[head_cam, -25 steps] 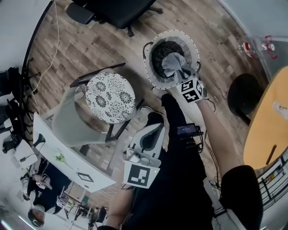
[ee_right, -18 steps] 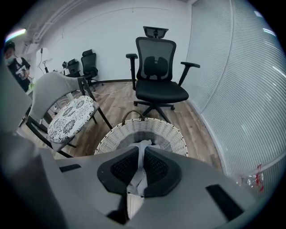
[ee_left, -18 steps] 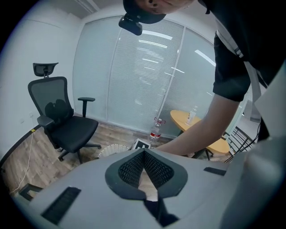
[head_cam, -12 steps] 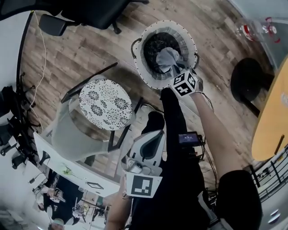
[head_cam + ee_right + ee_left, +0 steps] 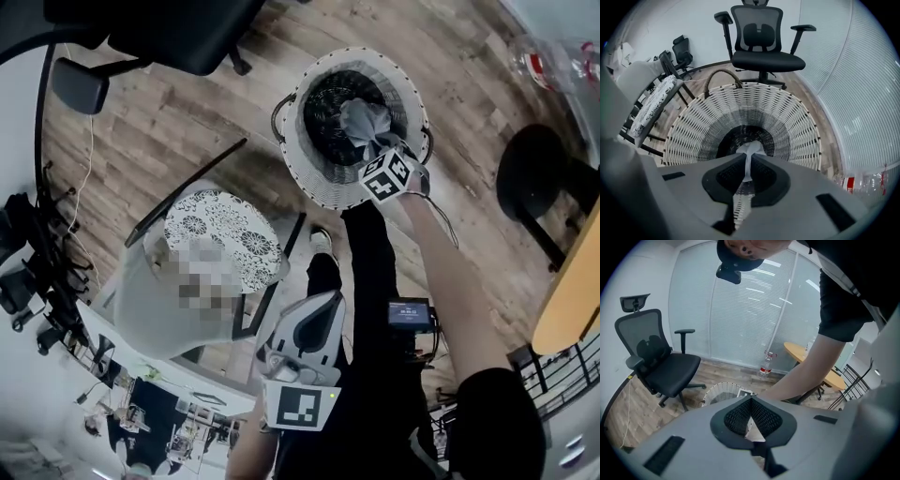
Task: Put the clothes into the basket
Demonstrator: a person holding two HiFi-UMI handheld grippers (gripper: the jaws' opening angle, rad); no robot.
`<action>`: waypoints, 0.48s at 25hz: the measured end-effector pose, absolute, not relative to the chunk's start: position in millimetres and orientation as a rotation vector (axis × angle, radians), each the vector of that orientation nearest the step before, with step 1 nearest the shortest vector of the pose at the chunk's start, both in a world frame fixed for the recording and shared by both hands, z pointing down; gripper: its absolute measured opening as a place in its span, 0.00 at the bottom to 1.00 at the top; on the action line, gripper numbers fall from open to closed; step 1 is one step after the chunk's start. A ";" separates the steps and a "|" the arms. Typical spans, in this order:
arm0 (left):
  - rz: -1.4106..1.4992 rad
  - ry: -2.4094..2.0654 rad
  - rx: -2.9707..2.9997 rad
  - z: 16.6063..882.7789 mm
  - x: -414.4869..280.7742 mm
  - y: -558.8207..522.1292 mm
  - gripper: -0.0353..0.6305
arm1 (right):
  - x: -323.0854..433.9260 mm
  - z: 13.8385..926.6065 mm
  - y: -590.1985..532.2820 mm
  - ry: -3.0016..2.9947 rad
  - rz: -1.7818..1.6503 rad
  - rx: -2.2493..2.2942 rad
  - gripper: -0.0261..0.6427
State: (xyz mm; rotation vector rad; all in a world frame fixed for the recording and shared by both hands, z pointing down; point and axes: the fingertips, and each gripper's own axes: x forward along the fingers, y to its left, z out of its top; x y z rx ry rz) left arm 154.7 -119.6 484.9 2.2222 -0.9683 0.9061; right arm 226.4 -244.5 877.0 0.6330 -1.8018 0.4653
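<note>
The right gripper (image 5: pixel 749 159) is positioned over the white woven basket (image 5: pixel 314 183), which is set on the wood floor (image 5: pixel 187 112) near a stool with a patterned cushion (image 5: pixel 225 234). Its jaws are clamped narrowly on a fold of the grey garment (image 5: pixel 364 120), which is pinched at its top between the pads and bunched within the basket's dark inside. The left gripper (image 5: pixel 314 314) is positioned beside the person's dark-trousered leg, well apart from the basket, with its jaws closed tip to tip and nothing held between them.
</note>
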 end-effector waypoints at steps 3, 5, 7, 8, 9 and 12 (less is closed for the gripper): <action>0.930 -0.937 2.202 503.6 154.8 -124.7 0.07 | 229.6 903.2 -256.3 -1.768 0.472 0.614 0.08; 0.935 -0.934 2.203 511.3 155.3 -130.1 0.07 | 231.0 918.6 -262.6 -1.750 0.479 0.601 0.08; 0.936 -0.938 2.187 517.9 154.4 -133.8 0.07 | 232.6 932.3 -264.8 -1.727 0.481 0.579 0.08; 0.936 -0.939 2.175 520.6 153.9 -134.8 0.07 | 233.4 938.5 -265.1 -1.714 0.479 0.566 0.08; 0.936 -0.940 2.166 522.7 153.6 -135.6 0.07 | 233.7 943.9 -265.3 -1.701 0.479 0.555 0.08; 0.938 -0.929 2.162 526.5 155.2 -136.8 0.07 | 232.8 954.8 -266.5 -1.670 0.485 0.537 0.08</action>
